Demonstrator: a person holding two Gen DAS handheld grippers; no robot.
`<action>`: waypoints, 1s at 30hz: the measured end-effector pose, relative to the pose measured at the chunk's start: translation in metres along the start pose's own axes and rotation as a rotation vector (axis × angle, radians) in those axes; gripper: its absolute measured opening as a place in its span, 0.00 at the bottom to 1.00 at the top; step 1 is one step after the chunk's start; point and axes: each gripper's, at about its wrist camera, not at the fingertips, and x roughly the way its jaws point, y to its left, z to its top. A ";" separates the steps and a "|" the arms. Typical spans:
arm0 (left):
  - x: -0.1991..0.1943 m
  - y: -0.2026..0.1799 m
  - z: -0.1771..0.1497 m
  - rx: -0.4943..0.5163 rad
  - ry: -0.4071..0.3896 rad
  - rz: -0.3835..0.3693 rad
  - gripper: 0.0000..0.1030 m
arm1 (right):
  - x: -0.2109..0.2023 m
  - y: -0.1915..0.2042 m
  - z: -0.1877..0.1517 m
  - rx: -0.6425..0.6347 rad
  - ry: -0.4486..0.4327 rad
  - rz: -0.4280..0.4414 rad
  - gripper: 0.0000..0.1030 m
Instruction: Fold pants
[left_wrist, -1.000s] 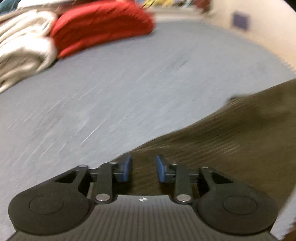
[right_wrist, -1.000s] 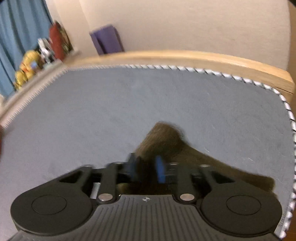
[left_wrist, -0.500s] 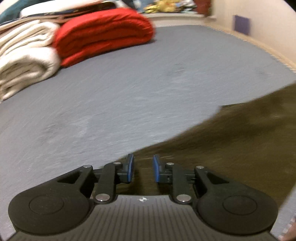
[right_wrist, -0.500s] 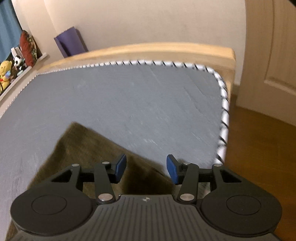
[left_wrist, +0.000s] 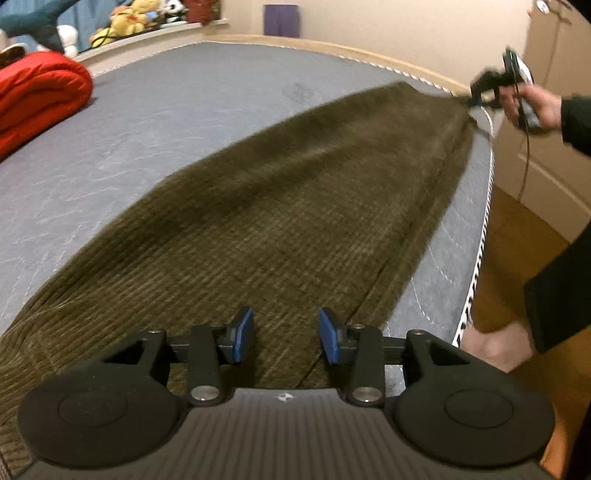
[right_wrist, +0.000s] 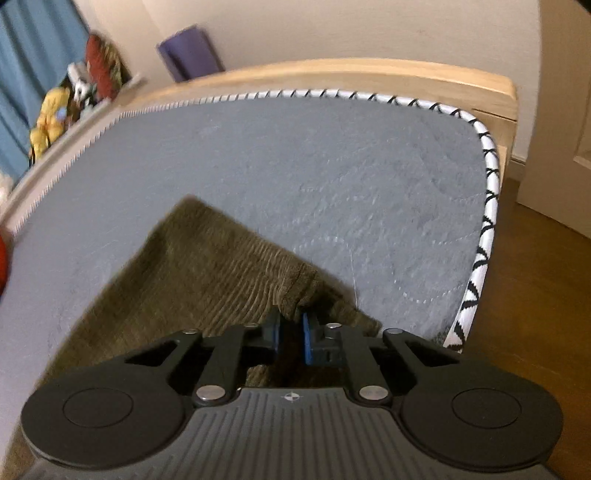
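Observation:
Olive corduroy pants lie stretched lengthwise over the grey mattress. My left gripper hovers above their near end. Its jaws are opening, and the cloth lies under the blue pads without being pinched. At the far end a hand holds my right gripper, seen small at the top right of the left wrist view. In the right wrist view the right gripper is shut on a bunched edge of the pants, near the mattress corner.
A folded red blanket lies at the far left of the mattress. Stuffed toys sit on a ledge behind it. The trimmed mattress edge drops to wooden floor, where a bare foot stands. A wooden bed frame borders the far end.
The left wrist view has swung right, so it looks along the pants, and the left jaws have spread. The right jaws, open half a second ago, have closed on the pants' edge.

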 end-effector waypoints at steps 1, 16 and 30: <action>0.002 -0.002 0.000 0.006 0.002 -0.007 0.42 | -0.006 0.000 0.003 0.016 -0.019 0.003 0.08; 0.014 -0.009 -0.010 0.115 0.055 -0.036 0.42 | -0.013 -0.021 -0.003 0.075 0.036 -0.061 0.09; -0.019 0.001 0.000 0.154 0.069 -0.175 0.04 | -0.022 -0.024 0.007 0.082 0.041 -0.023 0.09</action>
